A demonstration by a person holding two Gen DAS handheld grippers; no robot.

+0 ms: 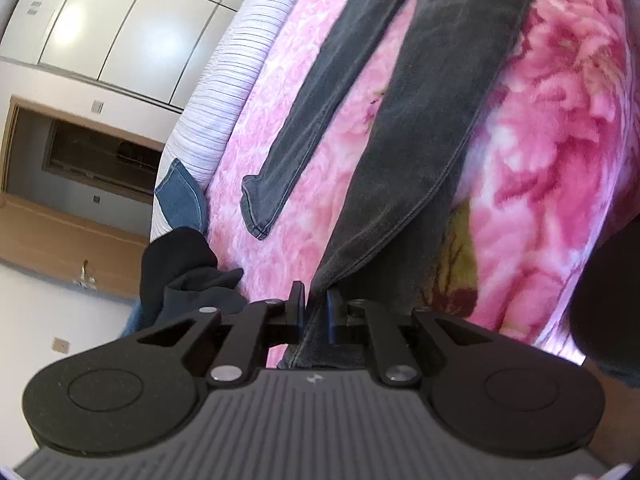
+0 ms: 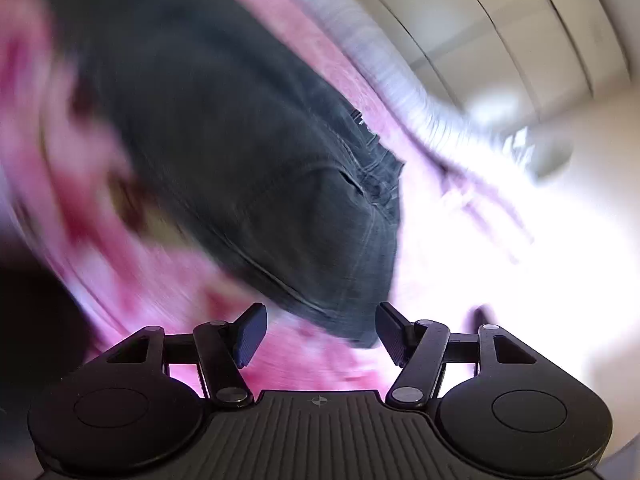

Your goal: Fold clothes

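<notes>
A: Left tool [image 1: 315,309]?
B: Pinched on the grey jeans [image 1: 420,128] leg; rest lies across pink blanket [image 1: 560,128].
A: Right tool [image 2: 318,334]?
B: Wide, nothing gripped; pic's blurry, prob near jeans' waistband.

Left wrist view looking down along its fingers, close over the dark jeans [image 1: 420,140] on the pink blanket [image 1: 560,140], right wrist view likewise low and close — heavily blurred — both sharing jeans [image 2: 240,160], blanket [image 2: 312,360], striped mattress edge [image 1: 240,60].

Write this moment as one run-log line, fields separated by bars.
left tool shut on dark grey jeans | right tool open, at waistband | pink floral blanket underneath
</notes>
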